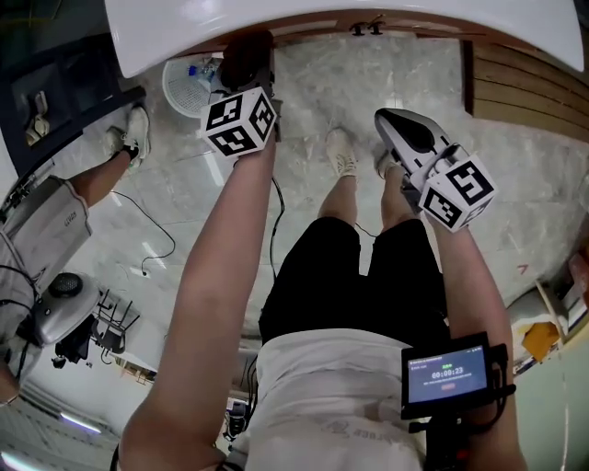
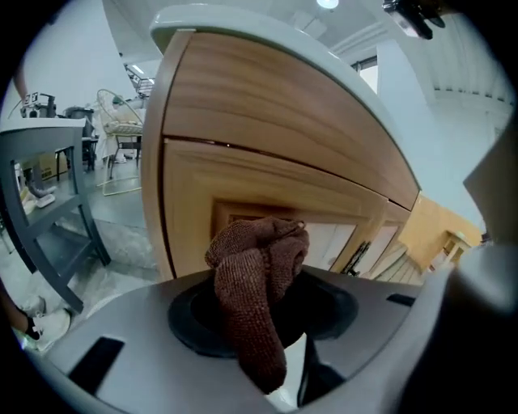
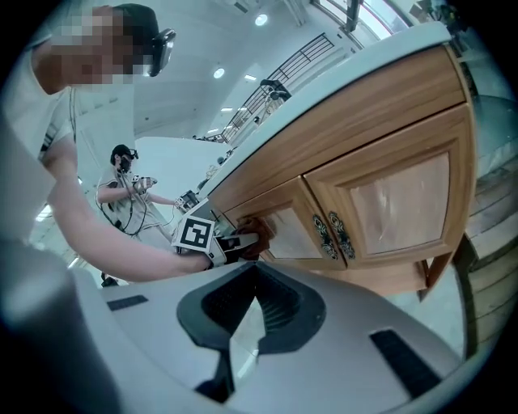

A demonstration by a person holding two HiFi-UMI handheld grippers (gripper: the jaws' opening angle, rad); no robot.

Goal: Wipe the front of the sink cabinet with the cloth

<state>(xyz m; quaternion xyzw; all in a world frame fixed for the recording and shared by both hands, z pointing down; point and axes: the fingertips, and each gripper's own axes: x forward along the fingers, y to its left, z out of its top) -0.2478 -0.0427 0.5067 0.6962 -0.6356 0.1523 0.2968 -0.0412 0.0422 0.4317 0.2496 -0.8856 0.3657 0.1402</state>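
At the far left of the head view, another person's shoe (image 1: 136,129) stands on the pale marble floor (image 1: 184,230), with a round white basket (image 1: 187,85) just beyond it. Next comes the left gripper (image 1: 247,57), held out on a straight arm under the white countertop (image 1: 276,23). Its jaws are clamped on the brown cloth (image 2: 257,291). In the left gripper view (image 2: 261,340) the cloth bunches up above the jaws, and one fold hangs down in front of them. Straight ahead of it stands the wooden sink cabinet (image 2: 267,105), close to the left door's frame. The right gripper view shows the cloth (image 3: 259,233) at the left door's upper corner. It seems to press on the wood there, though the contact is too small to be sure. Two ornate dark handles (image 3: 332,234) sit where the two doors meet, to the right of the cloth. The right gripper (image 1: 394,120) hangs well apart from the cabinet, above the person's own shoes (image 1: 342,152). Its jaws (image 3: 235,340) are drawn together with nothing between them. A small lit screen (image 1: 446,375) is mounted near the right forearm. Horizontal wooden slats (image 1: 525,83) fill the upper right corner.
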